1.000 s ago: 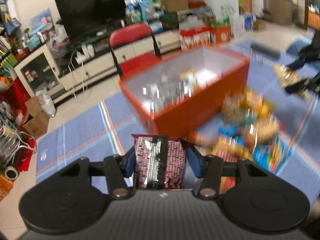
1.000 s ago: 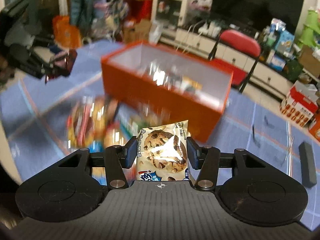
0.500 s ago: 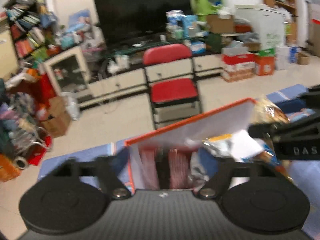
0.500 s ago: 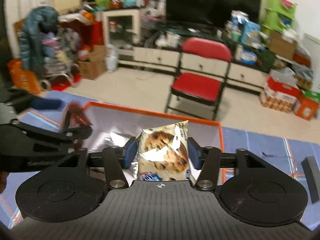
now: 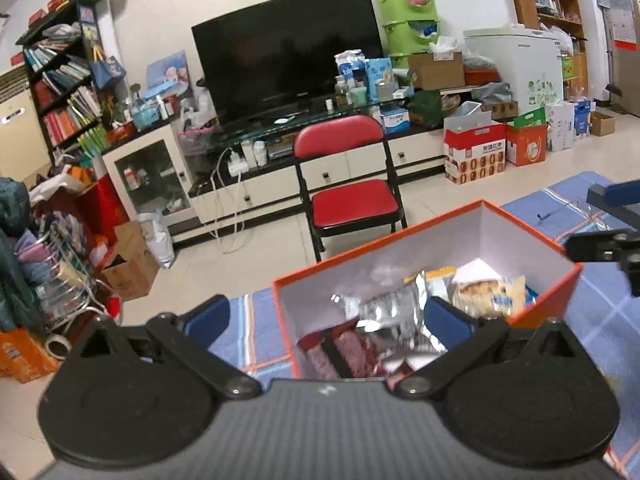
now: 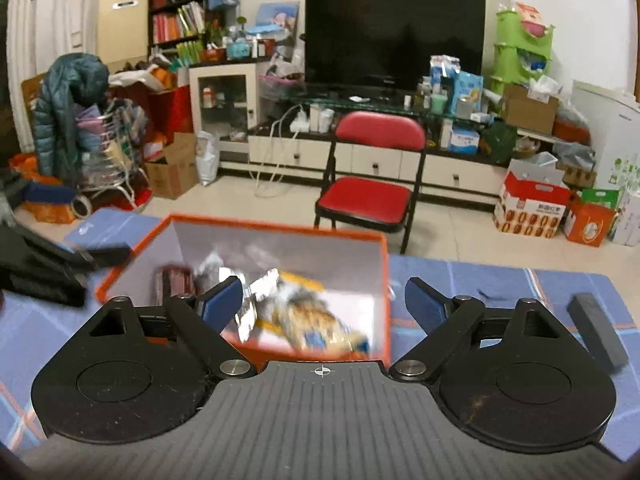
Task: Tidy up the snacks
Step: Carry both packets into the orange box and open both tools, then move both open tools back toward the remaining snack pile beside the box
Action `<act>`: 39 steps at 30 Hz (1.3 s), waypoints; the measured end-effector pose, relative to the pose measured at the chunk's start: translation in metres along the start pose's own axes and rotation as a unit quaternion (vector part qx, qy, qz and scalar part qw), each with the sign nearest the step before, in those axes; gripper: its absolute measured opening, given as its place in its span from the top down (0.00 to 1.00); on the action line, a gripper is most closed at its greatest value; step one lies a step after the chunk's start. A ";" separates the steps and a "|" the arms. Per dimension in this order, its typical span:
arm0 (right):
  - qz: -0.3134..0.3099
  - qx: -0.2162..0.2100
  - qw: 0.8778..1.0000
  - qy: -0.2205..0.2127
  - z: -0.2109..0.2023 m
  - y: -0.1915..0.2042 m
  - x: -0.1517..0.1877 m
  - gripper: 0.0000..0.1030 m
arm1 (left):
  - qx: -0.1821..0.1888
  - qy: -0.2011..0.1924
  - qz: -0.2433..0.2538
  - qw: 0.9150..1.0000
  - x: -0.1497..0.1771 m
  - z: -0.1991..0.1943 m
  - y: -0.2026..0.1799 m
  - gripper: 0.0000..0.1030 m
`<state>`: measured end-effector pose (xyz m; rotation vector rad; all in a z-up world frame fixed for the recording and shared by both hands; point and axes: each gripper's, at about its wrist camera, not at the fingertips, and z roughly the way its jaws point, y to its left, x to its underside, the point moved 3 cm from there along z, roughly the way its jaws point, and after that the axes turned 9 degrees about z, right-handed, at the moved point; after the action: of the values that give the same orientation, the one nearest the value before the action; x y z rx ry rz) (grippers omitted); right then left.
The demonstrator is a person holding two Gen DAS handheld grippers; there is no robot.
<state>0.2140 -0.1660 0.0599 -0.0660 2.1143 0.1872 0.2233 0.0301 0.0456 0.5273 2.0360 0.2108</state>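
Note:
An orange box [image 5: 400, 254] with a white inside stands on the blue mat and holds several snack packs. My left gripper [image 5: 326, 316] hangs over its near left corner. Its jaws are opening wide, with nothing pressed between them. The dark red snack pack [image 5: 344, 356] lies loose in the box below it, beside a silver pack [image 5: 392, 308]. My right gripper [image 6: 324, 300] is over the box's [image 6: 280, 226] near side, jaws opening. The cookie pack [image 6: 316, 320] is a blur inside the box, free of the pads. Each gripper shows at the edge of the other's view.
A red folding chair [image 6: 372, 196] stands just behind the box, with a TV cabinet [image 6: 360, 160] beyond it. A black bar [image 6: 596, 328] lies on the blue plaid mat [image 6: 500, 280] to the right. Cardboard boxes [image 6: 532, 212] and clutter line the floor's far side.
Both grippers moved from beside the snack pile to above the orange box and opened. The dark red pack and the cookie pack left the jaws and dropped into the box.

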 end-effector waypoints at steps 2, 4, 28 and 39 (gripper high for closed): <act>0.006 0.004 1.000 0.011 -0.013 -0.015 0.018 0.22 | 0.015 0.001 -0.008 1.000 0.015 -0.018 0.002 0.01; 0.025 0.015 0.999 0.025 -0.019 -0.031 0.036 0.21 | 0.020 -0.001 -0.007 1.000 0.033 -0.033 0.002 0.00; 0.055 0.117 0.987 0.095 0.047 -0.015 0.105 0.25 | -0.004 0.070 -0.061 0.996 0.131 -0.032 -0.008 0.01; 0.060 0.113 0.987 0.093 0.046 -0.016 0.108 0.19 | 0.002 0.096 -0.084 0.992 0.150 -0.026 0.003 0.01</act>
<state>0.1981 -0.1709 -0.0576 0.1863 2.3133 0.0115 0.1388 0.1014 -0.0583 0.3466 2.2565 0.1625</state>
